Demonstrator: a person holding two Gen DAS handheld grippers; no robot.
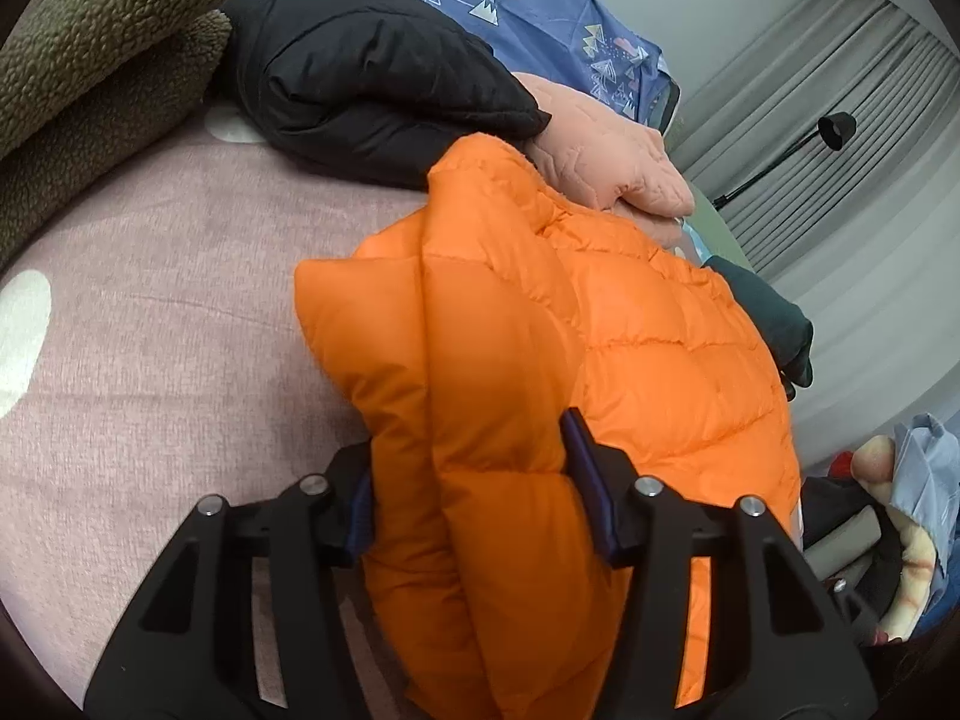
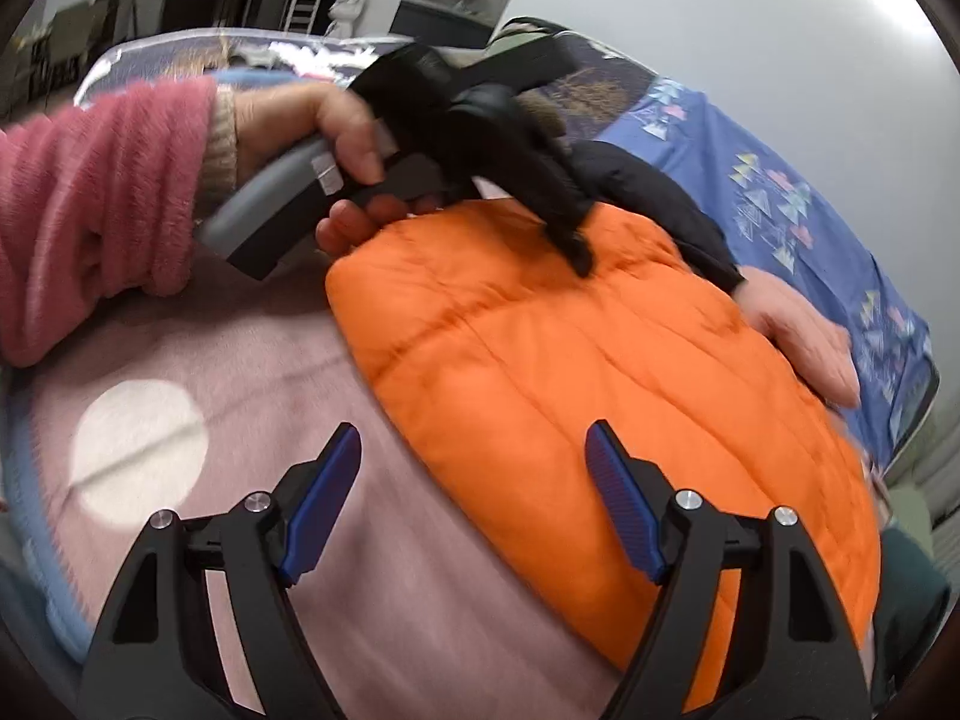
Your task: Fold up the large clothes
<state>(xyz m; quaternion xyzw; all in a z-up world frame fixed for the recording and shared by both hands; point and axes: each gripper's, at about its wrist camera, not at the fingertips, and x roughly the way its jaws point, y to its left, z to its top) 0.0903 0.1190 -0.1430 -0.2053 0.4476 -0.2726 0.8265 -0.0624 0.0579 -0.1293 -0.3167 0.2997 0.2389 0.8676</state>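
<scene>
1. Orange quilted cloth fills the space between the fingers of the left gripper (image 1: 480,498): a thick folded edge of the orange puffer jacket (image 1: 570,360) is pinched between its two blue pads, which stand fairly wide apart because of the bulk.
2. Ahead of that gripper the jacket lies in a folded bundle on the pink bedspread (image 1: 180,300), which carries white dots.
3. Beyond the jacket, further out along the fingers, sit a black padded garment (image 1: 372,78) and a peach quilted piece (image 1: 606,150); an olive fleece (image 1: 102,48) lies off to the left of the fingers.
4. The right gripper (image 2: 474,504) hangs above the bedspread with its fingers spread wide and nothing between them; its right finger (image 2: 624,510) overlaps the jacket's near edge in the view, though contact cannot be told.
5. From the right wrist camera, the left hand (image 2: 300,120), in a pink sleeve (image 2: 102,204), holds the left gripper's handle at the jacket's far edge.
</scene>
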